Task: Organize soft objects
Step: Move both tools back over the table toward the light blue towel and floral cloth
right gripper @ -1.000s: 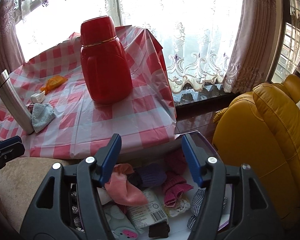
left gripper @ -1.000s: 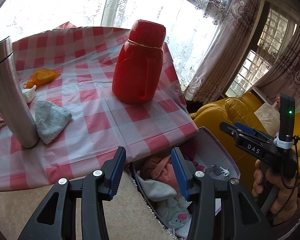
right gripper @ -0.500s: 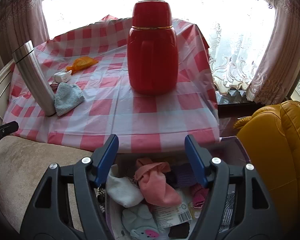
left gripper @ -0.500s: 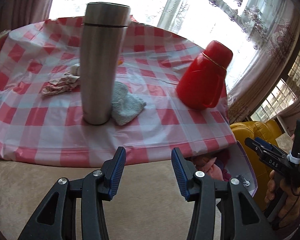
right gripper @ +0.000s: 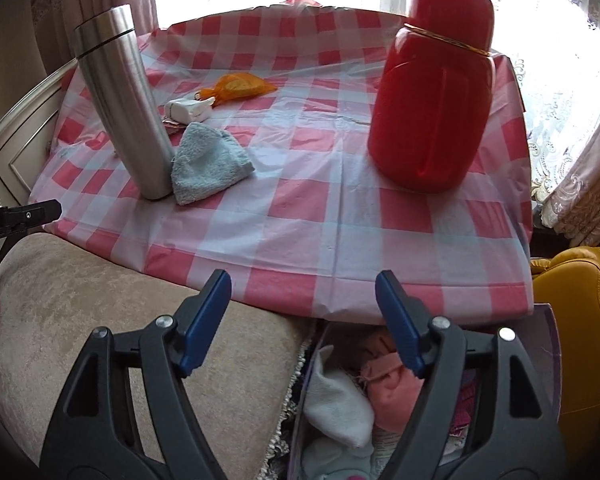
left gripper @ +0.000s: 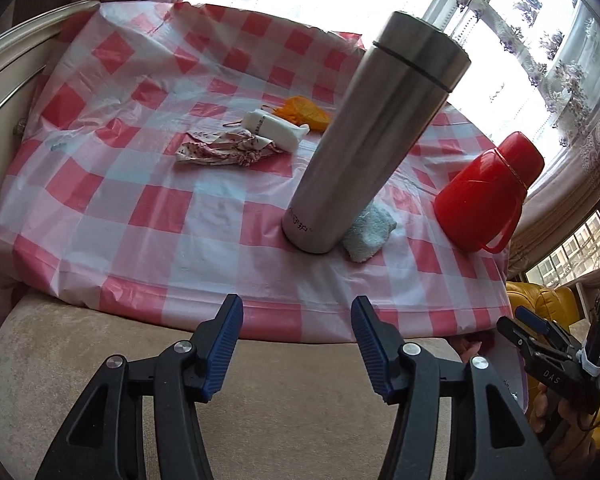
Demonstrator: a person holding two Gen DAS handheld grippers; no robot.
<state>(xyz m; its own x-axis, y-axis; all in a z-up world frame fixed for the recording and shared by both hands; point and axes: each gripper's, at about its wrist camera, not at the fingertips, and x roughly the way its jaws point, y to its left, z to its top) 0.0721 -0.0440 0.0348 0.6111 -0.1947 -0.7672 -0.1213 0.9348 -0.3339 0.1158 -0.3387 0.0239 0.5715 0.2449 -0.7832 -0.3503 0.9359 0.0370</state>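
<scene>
On the red-checked tablecloth (left gripper: 160, 216) lie a light blue cloth (right gripper: 208, 164) against the steel flask (right gripper: 120, 96), a patterned fabric piece (left gripper: 224, 148), a white soft item (left gripper: 274, 128) and an orange pouch (left gripper: 306, 114). My left gripper (left gripper: 296, 344) hovers over the beige cushion short of the table edge, jaws opening, nothing between them. My right gripper (right gripper: 302, 320) hangs above the table's near edge and a box of soft things (right gripper: 380, 392), jaws opening and empty. The blue cloth (left gripper: 370, 236) is half hidden behind the flask (left gripper: 364, 148) in the left wrist view.
A tall red jug (right gripper: 432, 92) stands at the table's right side. A beige cushion (right gripper: 112, 312) fills the foreground, a yellow sofa (right gripper: 580, 320) is on the right, and curtained windows are behind. A hand holds the right gripper (left gripper: 540, 356) at the left wrist view's right edge.
Both grippers swung left, from over the box toward the table; the flask and the small soft items came into the left view. Both pairs of jaws have widened.
</scene>
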